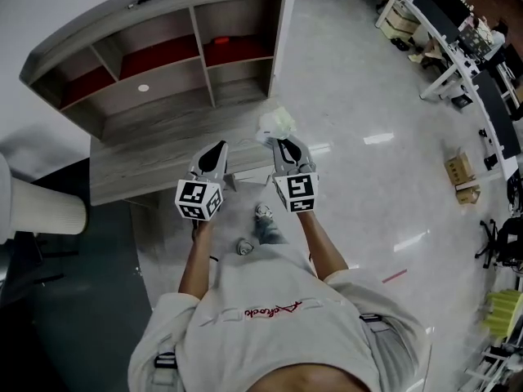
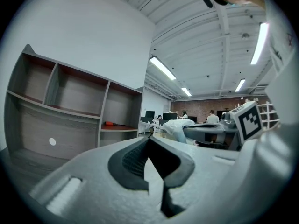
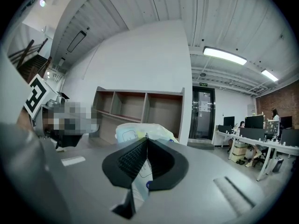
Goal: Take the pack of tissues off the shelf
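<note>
Grey shelving (image 1: 163, 72) stands apart from the pack of tissues (image 1: 276, 122), which the right gripper (image 1: 279, 140) pinches by its wrapper near the desk (image 1: 147, 166) corner, while the left gripper (image 1: 216, 149) is pressed together, empty, so removal looks done.

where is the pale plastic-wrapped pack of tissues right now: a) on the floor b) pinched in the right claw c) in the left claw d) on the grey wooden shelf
b: the pale plastic-wrapped pack of tissues is clamped in the shut right claw, clear of the grey wooden shelf.
</note>
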`<state>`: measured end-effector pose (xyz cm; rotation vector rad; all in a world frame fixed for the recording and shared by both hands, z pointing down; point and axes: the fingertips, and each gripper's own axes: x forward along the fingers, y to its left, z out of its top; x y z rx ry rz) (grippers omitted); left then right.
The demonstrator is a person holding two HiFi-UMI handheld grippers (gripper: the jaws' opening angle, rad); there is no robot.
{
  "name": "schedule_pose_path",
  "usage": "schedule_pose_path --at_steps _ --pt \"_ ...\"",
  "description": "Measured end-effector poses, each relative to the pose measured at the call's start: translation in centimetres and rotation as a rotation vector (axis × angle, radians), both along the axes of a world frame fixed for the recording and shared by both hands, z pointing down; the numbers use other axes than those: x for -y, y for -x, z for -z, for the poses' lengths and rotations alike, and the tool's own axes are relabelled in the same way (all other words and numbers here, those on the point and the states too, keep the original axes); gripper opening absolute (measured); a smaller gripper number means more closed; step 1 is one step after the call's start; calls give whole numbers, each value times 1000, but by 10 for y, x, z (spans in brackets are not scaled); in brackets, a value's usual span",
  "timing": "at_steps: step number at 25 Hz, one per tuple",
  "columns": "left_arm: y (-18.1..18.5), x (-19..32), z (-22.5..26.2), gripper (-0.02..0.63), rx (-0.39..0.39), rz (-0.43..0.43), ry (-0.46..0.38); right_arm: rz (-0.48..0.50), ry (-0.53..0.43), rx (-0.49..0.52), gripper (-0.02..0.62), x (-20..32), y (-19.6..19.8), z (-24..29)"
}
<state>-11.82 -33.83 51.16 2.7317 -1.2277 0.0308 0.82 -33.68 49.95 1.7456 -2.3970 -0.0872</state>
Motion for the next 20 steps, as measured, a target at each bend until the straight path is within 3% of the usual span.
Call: schedule_pose_path --at_steps 20 --pt "10 -30 -4 -2 -7 -11 -6 -22 -18 19 9 -34 7 -4"
